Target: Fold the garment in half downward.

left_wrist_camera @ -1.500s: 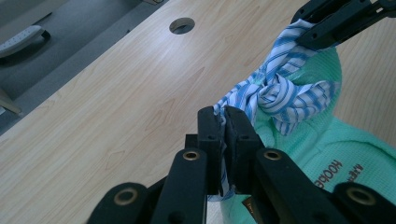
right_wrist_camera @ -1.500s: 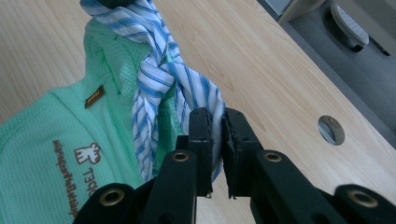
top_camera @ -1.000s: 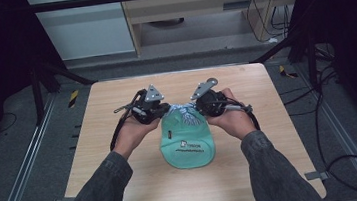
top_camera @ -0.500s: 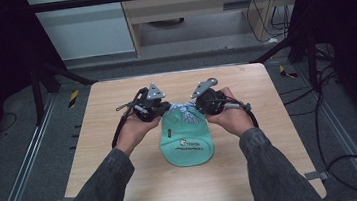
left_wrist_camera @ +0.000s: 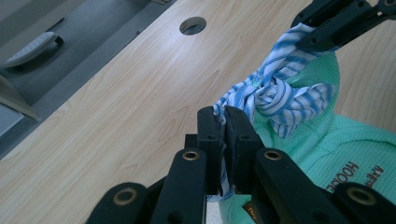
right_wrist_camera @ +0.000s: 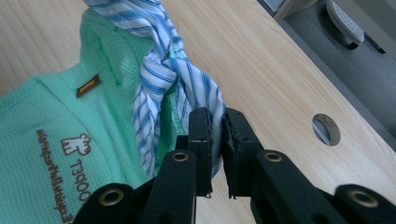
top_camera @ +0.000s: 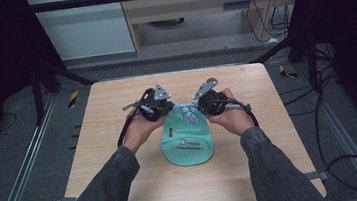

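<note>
We see a mint-green garment (top_camera: 187, 142) lying near the centre of the high view on a light wooden table (top_camera: 115, 92), its printed lettering toward the lower part of the frame. At its upper end sits a blue-and-white striped cloth (top_camera: 186, 111), knotted, and both tools meet there. The left gripper (top_camera: 164, 113) comes in from the left of centre with its jaws pressed together on one end of the striped cloth; in the left gripper view (left_wrist_camera: 223, 126) we see the fabric pinched between the two black pads, the knot just beyond at the centre right. The right gripper (top_camera: 202, 108) comes in from the right of centre; in the right gripper view (right_wrist_camera: 215, 128) its jaws are nipping the other end of the cloth, which runs up toward the top left of that frame. A round hole (right_wrist_camera: 325, 129) in the table shows at the right there.
</note>
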A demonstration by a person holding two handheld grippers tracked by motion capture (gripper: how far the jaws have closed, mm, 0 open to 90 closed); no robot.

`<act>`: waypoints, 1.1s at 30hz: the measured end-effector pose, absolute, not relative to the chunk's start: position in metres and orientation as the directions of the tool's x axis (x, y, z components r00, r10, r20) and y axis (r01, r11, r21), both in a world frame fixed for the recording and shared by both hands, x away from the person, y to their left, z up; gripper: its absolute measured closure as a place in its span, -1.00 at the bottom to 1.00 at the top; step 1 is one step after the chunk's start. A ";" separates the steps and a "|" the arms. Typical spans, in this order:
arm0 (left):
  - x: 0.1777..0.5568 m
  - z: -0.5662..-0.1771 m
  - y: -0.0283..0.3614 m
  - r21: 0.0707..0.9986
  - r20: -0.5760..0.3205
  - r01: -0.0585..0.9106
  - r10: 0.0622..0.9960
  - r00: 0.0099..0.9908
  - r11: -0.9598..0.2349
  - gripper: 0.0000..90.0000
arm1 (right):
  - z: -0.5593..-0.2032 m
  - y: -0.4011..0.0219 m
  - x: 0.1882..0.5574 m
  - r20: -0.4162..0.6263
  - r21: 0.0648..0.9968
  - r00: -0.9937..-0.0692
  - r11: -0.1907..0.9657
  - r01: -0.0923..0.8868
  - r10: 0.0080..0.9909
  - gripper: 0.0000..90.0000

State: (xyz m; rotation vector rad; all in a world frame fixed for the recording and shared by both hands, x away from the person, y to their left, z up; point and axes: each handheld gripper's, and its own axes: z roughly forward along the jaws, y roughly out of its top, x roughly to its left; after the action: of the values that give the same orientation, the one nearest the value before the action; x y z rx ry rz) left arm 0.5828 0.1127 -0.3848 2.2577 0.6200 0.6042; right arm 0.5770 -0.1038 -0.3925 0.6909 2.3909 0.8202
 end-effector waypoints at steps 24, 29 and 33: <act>0.540 -0.401 0.120 0.739 0.257 0.199 0.542 0.800 -0.644 0.90 | -0.408 -0.105 0.533 -0.323 0.672 -0.753 0.699 0.244 0.574 0.83; 0.534 -0.403 0.123 0.741 0.252 0.196 0.537 0.805 -0.643 0.90 | -0.410 -0.103 0.527 -0.329 0.667 -0.759 0.707 0.234 0.562 0.83; 0.530 -0.405 0.126 0.745 0.247 0.198 0.538 0.806 -0.637 0.90 | -0.411 -0.102 0.522 -0.330 0.668 -0.764 0.709 0.227 0.555 0.83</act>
State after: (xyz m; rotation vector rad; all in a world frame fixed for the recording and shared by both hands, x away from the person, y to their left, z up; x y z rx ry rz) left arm 0.5302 0.1257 -0.4052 2.2451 0.5394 0.5898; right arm 0.5215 -0.1021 -0.4112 0.5970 2.3956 0.8412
